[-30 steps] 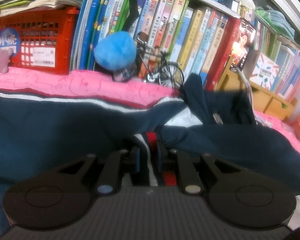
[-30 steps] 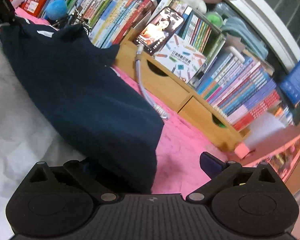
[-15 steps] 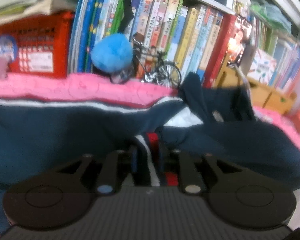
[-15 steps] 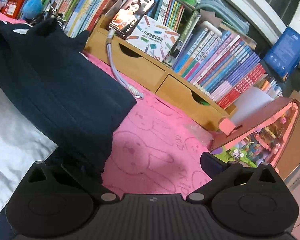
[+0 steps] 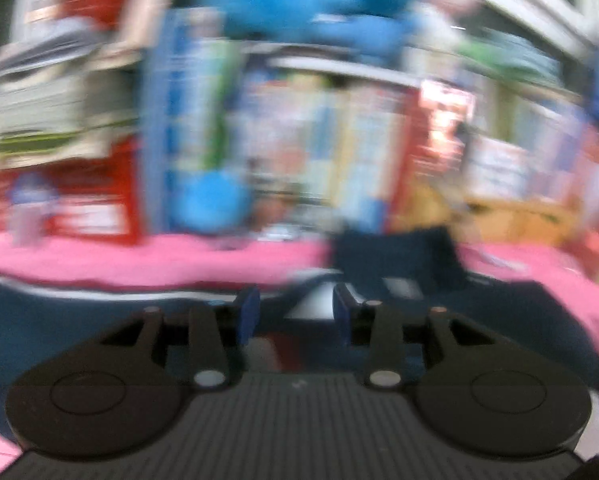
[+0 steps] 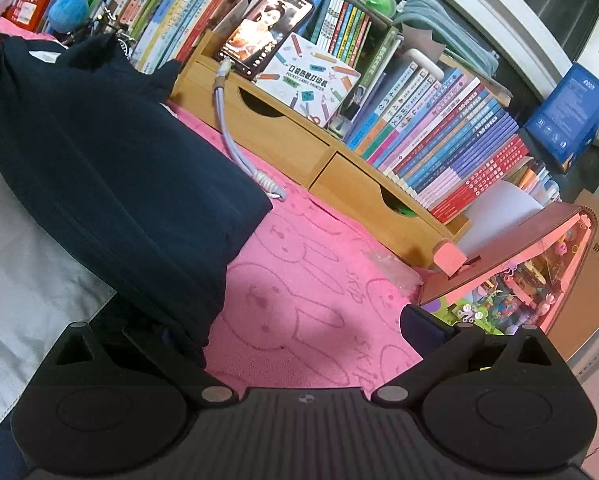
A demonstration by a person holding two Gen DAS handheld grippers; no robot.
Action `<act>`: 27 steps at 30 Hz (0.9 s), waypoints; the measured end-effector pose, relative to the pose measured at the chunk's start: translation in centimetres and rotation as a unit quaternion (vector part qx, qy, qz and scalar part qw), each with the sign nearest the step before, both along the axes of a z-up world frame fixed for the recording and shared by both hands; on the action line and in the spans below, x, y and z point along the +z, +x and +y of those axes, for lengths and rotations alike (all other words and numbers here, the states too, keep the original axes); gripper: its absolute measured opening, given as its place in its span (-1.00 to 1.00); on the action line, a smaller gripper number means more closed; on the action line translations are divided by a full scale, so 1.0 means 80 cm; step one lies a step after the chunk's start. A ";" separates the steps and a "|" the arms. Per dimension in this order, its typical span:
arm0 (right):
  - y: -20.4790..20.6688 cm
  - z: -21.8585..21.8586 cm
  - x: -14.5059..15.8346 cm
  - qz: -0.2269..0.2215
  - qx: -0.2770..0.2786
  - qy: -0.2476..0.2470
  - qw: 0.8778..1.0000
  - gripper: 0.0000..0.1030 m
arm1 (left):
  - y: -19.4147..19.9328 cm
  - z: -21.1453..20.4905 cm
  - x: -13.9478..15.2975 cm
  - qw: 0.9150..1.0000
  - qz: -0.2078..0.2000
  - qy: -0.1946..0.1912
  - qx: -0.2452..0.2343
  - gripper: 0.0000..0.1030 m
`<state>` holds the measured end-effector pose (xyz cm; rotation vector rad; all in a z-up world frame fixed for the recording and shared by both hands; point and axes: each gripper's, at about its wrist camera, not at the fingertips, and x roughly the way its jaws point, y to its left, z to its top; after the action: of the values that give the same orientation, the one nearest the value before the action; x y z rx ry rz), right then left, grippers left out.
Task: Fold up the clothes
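A navy garment (image 6: 111, 168) with a white inner layer (image 6: 27, 264) lies spread on the pink rabbit-print cloth (image 6: 307, 280). In the blurred left wrist view the same navy garment (image 5: 79, 320) fills the foreground below my left gripper (image 5: 295, 312). Its jaws are opening and stand apart above the fabric, with nothing pressed between the blue pads (image 5: 246, 314). My right gripper (image 6: 295, 332) is wide open at the garment's right edge, over bare pink cloth. Its left finger is hidden behind a navy fold, and its right fingertip (image 6: 419, 326) holds nothing.
A wooden drawer unit (image 6: 299, 152) and rows of books (image 6: 451, 140) line the back. A phone (image 6: 265, 28) leans there, its cable (image 6: 235, 148) trailing onto the cloth. A pink toy house (image 6: 519, 264) stands at the right. A red crate (image 5: 87, 200) sits far left.
My left gripper has let go of the red and white striped fabric, its jaws have spread, and it has lifted. The right gripper slid right off the garment edge, then held still.
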<state>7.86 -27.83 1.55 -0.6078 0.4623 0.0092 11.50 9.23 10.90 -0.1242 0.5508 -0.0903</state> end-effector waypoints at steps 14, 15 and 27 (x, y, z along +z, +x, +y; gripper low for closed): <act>-0.001 0.001 -0.002 -0.002 0.006 0.001 1.000 1.00 | 0.002 -0.046 -0.081 0.991 0.067 0.102 -0.052 -0.34; -0.001 0.001 -0.002 -0.003 0.008 0.001 1.000 1.00 | 0.000 -0.047 -0.081 0.990 0.066 0.111 -0.056 -0.37; 0.008 -0.053 0.014 0.089 0.007 0.175 0.980 0.99 | 0.000 -0.036 -0.087 0.993 0.052 0.081 -0.070 -0.36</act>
<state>8.51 -32.06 2.70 -0.2642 0.6144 0.1577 11.52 6.34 3.96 0.0690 0.6690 -0.1755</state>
